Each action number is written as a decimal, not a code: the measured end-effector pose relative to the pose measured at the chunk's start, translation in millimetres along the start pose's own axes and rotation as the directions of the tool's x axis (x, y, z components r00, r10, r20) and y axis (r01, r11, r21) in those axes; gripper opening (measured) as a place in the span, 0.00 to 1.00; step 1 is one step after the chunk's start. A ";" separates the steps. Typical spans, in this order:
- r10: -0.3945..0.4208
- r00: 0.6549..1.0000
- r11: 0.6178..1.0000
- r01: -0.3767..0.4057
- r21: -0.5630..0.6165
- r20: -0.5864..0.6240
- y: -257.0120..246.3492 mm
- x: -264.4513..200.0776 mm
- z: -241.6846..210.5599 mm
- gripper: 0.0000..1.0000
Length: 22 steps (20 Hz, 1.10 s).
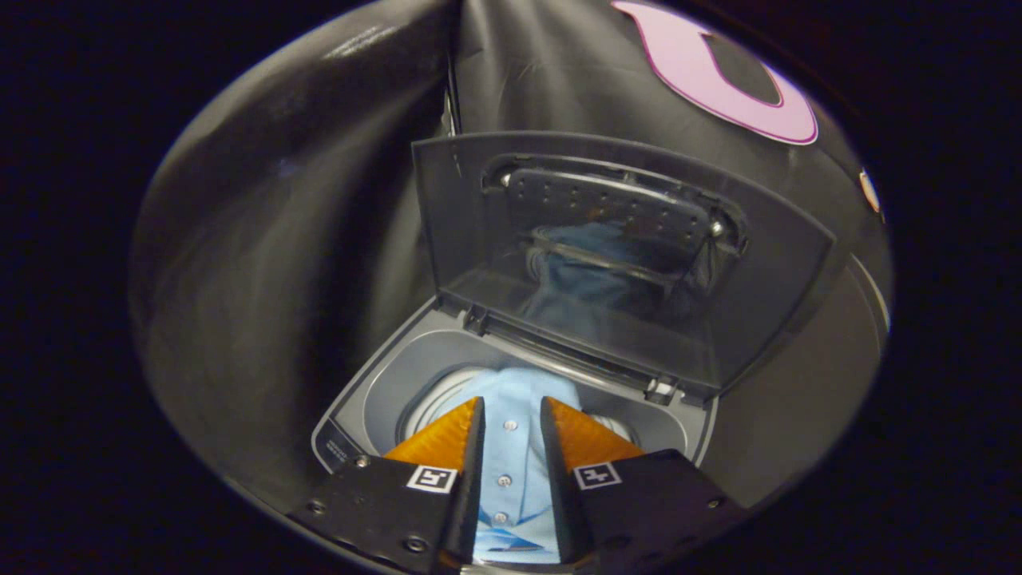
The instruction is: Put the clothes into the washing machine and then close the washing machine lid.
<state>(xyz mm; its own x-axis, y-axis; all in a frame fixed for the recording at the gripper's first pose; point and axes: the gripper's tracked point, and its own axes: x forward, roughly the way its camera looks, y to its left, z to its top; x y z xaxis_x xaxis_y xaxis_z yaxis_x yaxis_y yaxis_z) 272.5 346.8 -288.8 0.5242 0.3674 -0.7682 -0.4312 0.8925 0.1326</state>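
The gripper (pixel 512 415) is positioned directly above the tub opening of a top-loading washing machine (pixel 375 395). Its two fingers (pixel 447 439) are drawn close together and clamp a light blue button-up shirt (pixel 511 471) between them; the shirt's button placket, with white buttons (pixel 505 480) in a line, runs along the narrow gap between the fingers. Both fingers press on the fabric from either side.

The shirt extends from the near end of the fingers to just beyond their tips, where its upper part bunches over the mouth of the white inner drum (pixel 435 395). Whether the lower part of the shirt already rests inside the drum cannot be determined, as the fingers cover that area.

The washing machine's grey top panel surrounds the drum opening. A small label panel (pixel 339 454) sits on the near left corner of the top panel, beside the left finger.

The washing machine lid (pixel 623 263) stands raised at the far side of the opening, hinged along the far edge of the top panel. The lid is translucent grey with a darker window section, and a blue reflection of the shirt shows in its inner face.
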 end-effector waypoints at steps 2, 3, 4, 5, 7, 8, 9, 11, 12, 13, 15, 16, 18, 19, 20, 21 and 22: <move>-0.003 1.000 1.000 0.003 0.022 0.016 -5.0 -8.2 3.8 0.37; -0.003 1.000 1.000 0.003 0.020 0.018 -7.0 -11.8 3.8 0.38; -0.008 1.000 1.000 0.008 0.013 0.021 -10.6 -14.7 3.1 0.38; -0.015 1.000 1.000 0.015 0.002 0.028 -13.1 -18.0 3.5 0.38; -0.025 0.999 0.999 0.026 -0.025 0.040 -16.6 -23.8 1.5 0.38; -0.027 0.999 0.999 0.029 -0.034 0.045 -16.9 -26.9 1.1 0.38; -0.027 0.999 0.999 0.029 -0.040 0.047 -17.1 -29.9 0.1 0.38; -0.018 0.998 0.999 0.020 -0.041 0.054 -15.3 -34.6 -0.3 0.38; -0.017 0.998 0.999 0.019 -0.041 0.060 -14.8 -36.2 0.3 0.38; -0.021 0.998 0.999 0.024 -0.043 0.065 -16.5 -37.9 0.3 0.39; -0.024 0.997 0.998 0.027 -0.051 0.070 -16.6 -41.5 -1.2 0.48; -0.021 0.997 0.998 0.026 -0.057 0.071 -15.0 -42.4 -3.1 0.53; -0.024 0.997 0.997 0.030 -0.072 0.074 -14.4 -43.4 -5.3 0.63; -0.020 0.997 0.996 0.025 -0.081 0.070 -13.3 -44.0 -7.6 0.69; -0.012 0.998 0.996 0.018 -0.085 0.065 -10.1 -44.5 -10.3 0.76; -0.013 0.998 0.996 0.019 -0.088 0.062 -9.7 -46.5 -12.6 0.83; -0.013 0.998 0.996 0.019 -0.092 0.065 -9.5 -44.8 -12.5 0.88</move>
<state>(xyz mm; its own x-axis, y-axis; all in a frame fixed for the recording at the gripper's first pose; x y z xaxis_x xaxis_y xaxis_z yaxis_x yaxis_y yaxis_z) 243.9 318.6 -263.5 0.5766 0.3723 -0.7272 -0.4868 0.8714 0.0601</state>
